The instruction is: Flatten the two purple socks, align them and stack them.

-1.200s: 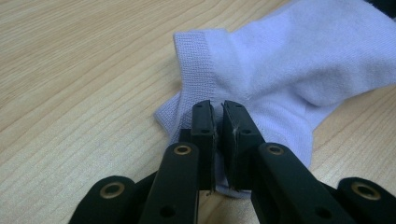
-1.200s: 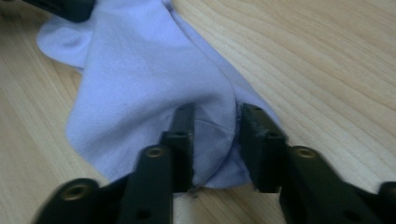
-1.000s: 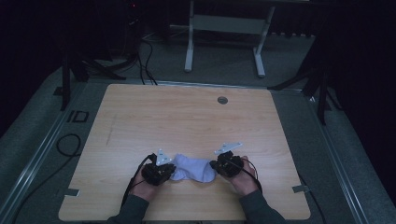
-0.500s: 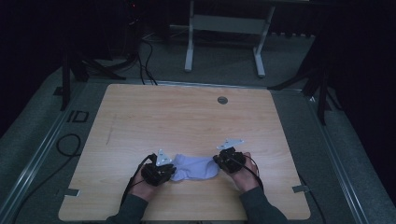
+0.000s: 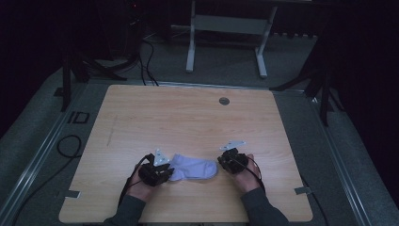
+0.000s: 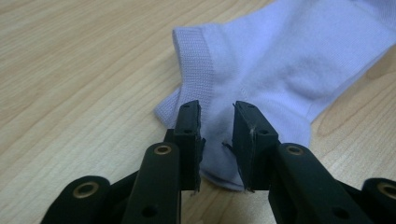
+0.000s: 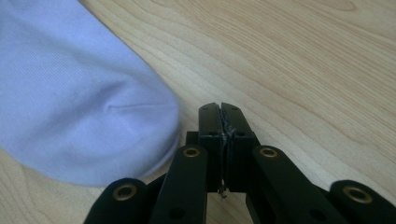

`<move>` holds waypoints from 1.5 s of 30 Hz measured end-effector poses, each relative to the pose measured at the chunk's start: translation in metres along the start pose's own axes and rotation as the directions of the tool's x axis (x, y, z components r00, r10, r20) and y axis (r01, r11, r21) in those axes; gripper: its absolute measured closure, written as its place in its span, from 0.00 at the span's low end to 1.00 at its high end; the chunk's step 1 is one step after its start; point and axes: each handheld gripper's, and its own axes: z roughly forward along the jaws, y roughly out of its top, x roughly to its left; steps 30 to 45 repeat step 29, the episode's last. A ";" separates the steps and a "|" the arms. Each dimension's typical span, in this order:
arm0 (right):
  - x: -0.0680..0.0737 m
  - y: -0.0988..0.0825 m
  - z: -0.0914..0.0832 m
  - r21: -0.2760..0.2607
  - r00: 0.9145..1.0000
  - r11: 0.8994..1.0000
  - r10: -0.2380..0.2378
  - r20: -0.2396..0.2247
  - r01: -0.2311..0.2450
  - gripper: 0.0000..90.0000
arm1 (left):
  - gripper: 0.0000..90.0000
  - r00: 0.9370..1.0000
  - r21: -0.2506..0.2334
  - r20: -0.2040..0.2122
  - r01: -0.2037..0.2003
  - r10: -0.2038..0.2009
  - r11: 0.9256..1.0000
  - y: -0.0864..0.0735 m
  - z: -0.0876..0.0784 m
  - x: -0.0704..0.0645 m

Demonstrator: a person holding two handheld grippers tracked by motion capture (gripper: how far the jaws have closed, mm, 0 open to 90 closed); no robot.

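High view: one pale sock [image 5: 195, 167] between two claws, left [image 5: 165, 173] and right [image 5: 225, 162].

The letters "ID" stand on the floor [image 5: 56, 127] beside the table [image 5: 188, 117].

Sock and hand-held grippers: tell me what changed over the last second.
The left hand-held gripper has just been opening its jaws; the sock's heel end lies between them, no longer pinched. The right hand-held gripper shifted slightly aside and sits shut on nothing beside the toe. The sock lies flatter and straighter on the table, in about the same spot.
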 end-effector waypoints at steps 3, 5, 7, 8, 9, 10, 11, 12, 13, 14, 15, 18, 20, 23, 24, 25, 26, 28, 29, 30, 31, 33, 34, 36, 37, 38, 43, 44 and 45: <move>0.000 0.000 -0.004 -0.013 1.000 1.000 0.003 -0.001 -0.003 0.96 | 0.77 1.000 -0.022 0.010 0.009 -0.009 1.000 0.001 -0.002 0.000; -0.001 0.001 -0.006 -0.020 1.000 1.000 0.007 -0.002 -0.007 0.95 | 0.75 0.999 -0.041 0.025 0.021 -0.020 0.999 0.001 -0.004 0.001; -0.002 0.000 -0.008 -0.026 1.000 1.000 0.009 -0.005 -0.010 0.93 | 0.72 0.999 -0.054 0.026 0.032 -0.030 0.998 0.001 -0.006 0.003; -0.003 0.000 -0.008 -0.028 1.000 1.000 0.010 -0.005 -0.010 0.92 | 0.70 0.999 -0.059 0.023 0.039 -0.038 0.997 0.001 -0.007 0.004; -0.003 -0.001 -0.009 -0.030 1.000 0.999 0.014 -0.006 -0.014 0.91 | 0.70 0.999 -0.064 0.022 0.046 -0.044 0.997 0.001 -0.008 0.005; -0.004 -0.001 -0.009 -0.032 1.000 0.999 0.017 -0.007 -0.017 0.90 | 0.69 0.998 -0.067 0.020 0.053 -0.051 0.996 0.001 -0.009 0.007; -0.005 -0.002 -0.010 -0.033 1.000 0.999 0.020 -0.005 -0.020 0.88 | 0.69 0.998 -0.067 0.018 0.056 -0.055 0.996 0.001 -0.010 0.008; -0.006 -0.003 -0.010 -0.034 1.000 0.999 0.021 -0.005 -0.021 0.86 | 0.69 0.998 -0.067 0.014 0.064 -0.063 0.996 0.001 -0.010 0.009; -0.007 -0.004 -0.010 -0.035 1.000 0.999 0.027 -0.006 -0.027 0.84 | 0.69 0.997 -0.068 0.010 0.072 -0.072 0.995 0.001 -0.011 0.011; -0.008 -0.005 -0.011 -0.033 1.000 0.999 0.027 -0.005 -0.027 0.81 | 0.69 0.997 -0.067 0.004 0.079 -0.079 0.995 0.001 -0.011 0.013; -0.009 -0.006 -0.011 -0.033 1.000 0.999 0.031 -0.005 -0.031 0.80 | 0.69 0.996 -0.066 -0.001 0.085 -0.086 0.994 0.001 -0.012 0.015; -0.012 -0.009 -0.012 -0.031 0.999 0.999 0.042 -0.002 -0.042 0.77 | 0.69 0.994 -0.065 -0.022 0.110 -0.112 0.992 0.000 -0.013 0.022; -0.014 -0.010 -0.013 -0.032 0.999 0.998 0.046 0.000 -0.046 0.75 | 0.69 0.991 -0.064 -0.036 0.128 -0.130 0.990 0.000 -0.014 0.027; -0.016 -0.012 -0.014 -0.039 0.999 0.998 0.051 0.003 -0.051 0.72 | 0.69 0.987 -0.058 -0.059 0.146 -0.149 0.988 -0.002 -0.015 0.035; -0.018 -0.014 -0.016 -0.043 0.998 0.998 0.056 0.006 -0.055 0.71 | 0.69 0.986 -0.055 -0.069 0.151 -0.155 0.987 -0.002 -0.016 0.038; -0.020 -0.015 -0.017 -0.043 0.998 0.997 0.062 0.009 -0.062 0.70 | 0.69 0.984 -0.057 -0.078 0.158 -0.163 0.986 -0.002 -0.016 0.040; -0.022 -0.016 -0.018 -0.044 0.997 0.996 0.072 0.012 -0.071 0.69 | 0.69 0.983 -0.058 -0.082 0.162 -0.166 0.985 -0.003 -0.017 0.042; -0.026 -0.018 -0.020 -0.050 0.997 0.996 0.079 0.017 -0.078 0.68 | 0.69 0.979 -0.061 -0.097 0.173 -0.179 0.983 -0.003 -0.017 0.046; -0.028 -0.019 -0.021 -0.055 0.996 0.995 0.083 0.019 -0.082 0.67 | 0.69 0.976 -0.059 -0.107 0.182 -0.188 0.981 -0.004 -0.017 0.049; -0.028 -0.019 -0.021 -0.055 0.996 0.995 0.083 0.019 -0.082 0.67 | 0.69 0.976 -0.059 -0.107 0.182 -0.188 0.981 -0.004 -0.017 0.049; -0.028 -0.019 -0.021 -0.055 0.996 0.995 0.083 0.019 -0.082 0.67 | 0.69 0.976 -0.059 -0.107 0.182 -0.188 0.981 -0.004 -0.017 0.049; -0.028 -0.019 -0.021 -0.055 0.996 0.995 0.083 0.019 -0.082 0.67 | 0.69 0.976 -0.059 -0.107 0.182 -0.188 0.981 -0.004 -0.017 0.049; -0.028 -0.019 -0.021 -0.055 0.996 0.995 0.083 0.019 -0.082 0.67 | 0.69 0.976 -0.059 -0.107 0.182 -0.188 0.981 -0.004 -0.017 0.049; -0.028 -0.019 -0.021 -0.055 0.996 0.995 0.083 0.019 -0.082 0.67 | 0.69 0.976 -0.059 -0.107 0.182 -0.188 0.981 -0.004 -0.017 0.049; -0.028 -0.019 -0.021 -0.055 0.996 0.995 0.083 0.019 -0.082 0.67 | 0.69 0.976 -0.059 -0.107 0.182 -0.188 0.981 -0.004 -0.017 0.049; -0.028 -0.019 -0.021 -0.055 0.996 0.995 0.083 0.019 -0.082 0.67 | 0.69 0.976 -0.059 -0.107 0.182 -0.188 0.981 -0.004 -0.017 0.049; -0.028 -0.019 -0.021 -0.055 0.996 0.995 0.083 0.019 -0.082 0.67 | 0.69 0.976 -0.059 -0.107 0.182 -0.188 0.981 -0.004 -0.017 0.049; -0.028 -0.019 -0.021 -0.055 0.996 0.995 0.083 0.019 -0.082 0.67 | 0.69 0.976 -0.059 -0.107 0.182 -0.188 0.981 -0.004 -0.017 0.049; -0.028 -0.019 -0.021 -0.055 0.996 0.995 0.083 0.019 -0.082 0.67 | 0.69 0.976 -0.059 -0.107 0.182 -0.188 0.981 -0.004 -0.017 0.049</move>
